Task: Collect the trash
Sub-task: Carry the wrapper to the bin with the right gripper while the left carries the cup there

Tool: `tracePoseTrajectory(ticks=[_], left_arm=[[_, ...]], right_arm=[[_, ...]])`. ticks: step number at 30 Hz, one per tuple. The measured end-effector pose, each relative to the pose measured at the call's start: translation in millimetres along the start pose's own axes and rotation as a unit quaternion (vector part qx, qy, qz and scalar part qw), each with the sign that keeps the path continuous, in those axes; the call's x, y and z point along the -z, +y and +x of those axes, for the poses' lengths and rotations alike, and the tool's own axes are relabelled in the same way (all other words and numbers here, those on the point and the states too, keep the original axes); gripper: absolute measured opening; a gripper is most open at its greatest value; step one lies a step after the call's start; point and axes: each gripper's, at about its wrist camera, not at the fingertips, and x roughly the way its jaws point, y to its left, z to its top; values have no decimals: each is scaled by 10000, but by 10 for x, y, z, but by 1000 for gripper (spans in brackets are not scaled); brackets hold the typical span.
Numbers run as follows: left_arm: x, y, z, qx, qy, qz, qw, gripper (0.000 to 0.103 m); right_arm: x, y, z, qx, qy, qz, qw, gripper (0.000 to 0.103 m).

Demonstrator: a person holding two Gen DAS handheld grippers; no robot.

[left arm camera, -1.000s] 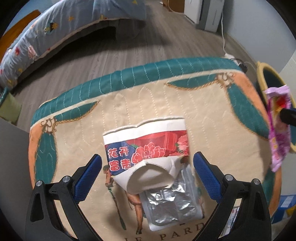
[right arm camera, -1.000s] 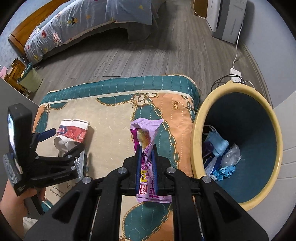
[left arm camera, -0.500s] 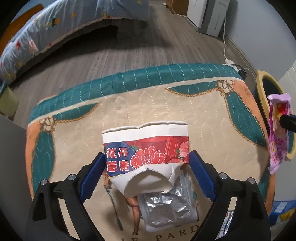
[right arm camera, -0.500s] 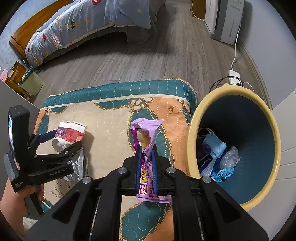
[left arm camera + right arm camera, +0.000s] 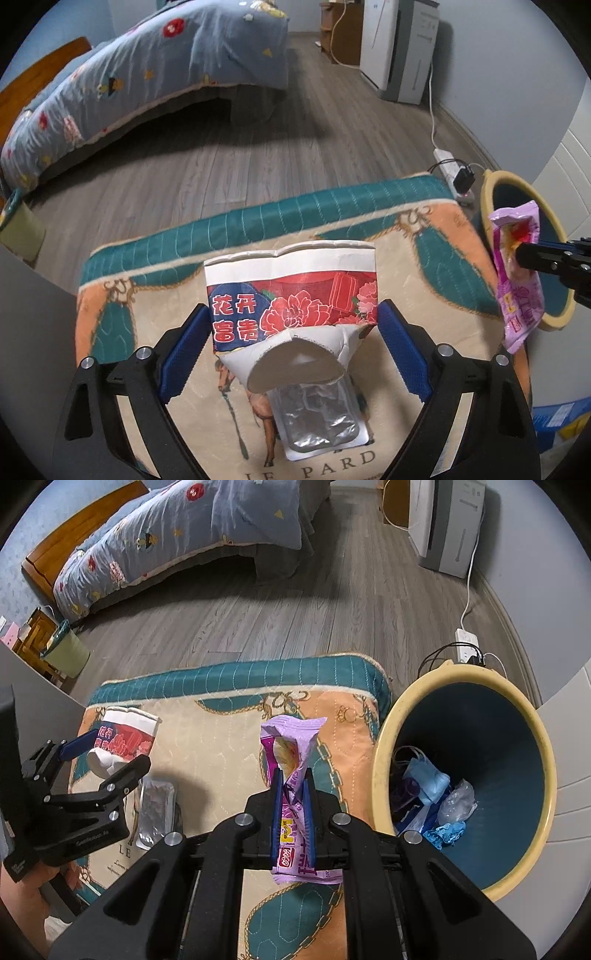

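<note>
The left gripper [image 5: 291, 343] clamps a flattened paper cup [image 5: 291, 295], rim pointing away, above the quilted mat [image 5: 424, 266]. The right gripper's [image 5: 291, 805] fingers pinch an upright purple snack wrapper [image 5: 290, 746] beside the trash bin [image 5: 532, 738].

Right gripper [image 5: 291, 775] clamped on purple wrapper [image 5: 291, 764], held above patterned quilted mat [image 5: 229, 701]. Yellow-rimmed bin [image 5: 380, 760] just right of mat, trash inside. Left gripper [image 5: 107, 751] straddles crushed paper cup [image 5: 123, 738]; foil packet [image 5: 157, 805] beside it.
</note>
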Motion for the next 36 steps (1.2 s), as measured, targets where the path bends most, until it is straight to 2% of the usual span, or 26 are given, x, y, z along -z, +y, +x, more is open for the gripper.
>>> tracePoseTrajectory(ticks=[9,15,21,25,30,34,36], left_arm=[[-142,-279,-221,176,-396,277,9987,90],[-177,-578,-294,360,-540,587,9962,90],[-166,-944,-319,594,-626,957,9917,90],[-144,-1262,-355,787,-708,1292,9859,90],[-150,-1737,-388,1129,-754,1618,9774,90],[-194,-2057,-290,1532,-657,1589,9731,90],[-187,-2189,-197,1544,-551,1670,9722,90]], right_arm=[[-161,-380,-380,200,-558,246,9979,10],[-170,-905,-556,700,-775,382,9938,10],[-10,-1575,-543,1136,-676,905,9871,10],[124,-1878,-514,1261,-564,1224,9828,10],[219,-2048,-395,1271,-388,1437,9806,10],[249,-2085,-320,1236,-287,1518,9802,10],[263,-2117,-298,1180,-267,1605,9796,10]])
